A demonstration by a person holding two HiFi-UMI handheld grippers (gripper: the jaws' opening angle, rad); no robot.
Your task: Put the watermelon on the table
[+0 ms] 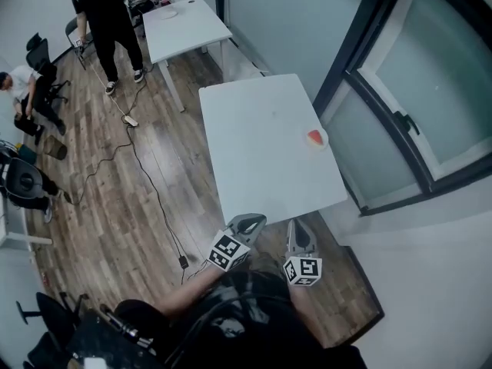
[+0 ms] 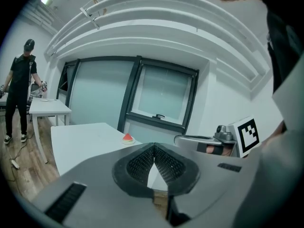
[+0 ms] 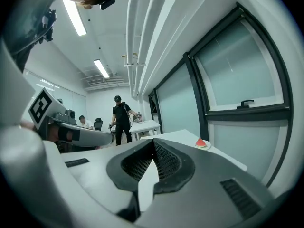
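A red watermelon slice (image 1: pixel 316 137) lies on a small white plate near the right edge of the white table (image 1: pixel 254 152). It also shows in the left gripper view as the watermelon slice (image 2: pixel 127 137) and in the right gripper view as the slice (image 3: pixel 201 143), far ahead of both sets of jaws. My left gripper (image 1: pixel 257 221) and right gripper (image 1: pixel 297 227) hang side by side just off the table's near edge, in front of my body. Both are shut with nothing between the pads: left gripper (image 2: pixel 154 147), right gripper (image 3: pixel 153 142).
A second white table (image 1: pixel 201 28) with a plate (image 1: pixel 167 11) stands farther back, and a person in black (image 1: pixel 108 21) stands beside it. Another person (image 1: pixel 23 83) sits at the left among office chairs. A cable (image 1: pixel 146 175) runs over the wood floor. Dark-framed windows (image 1: pixel 415 91) line the right.
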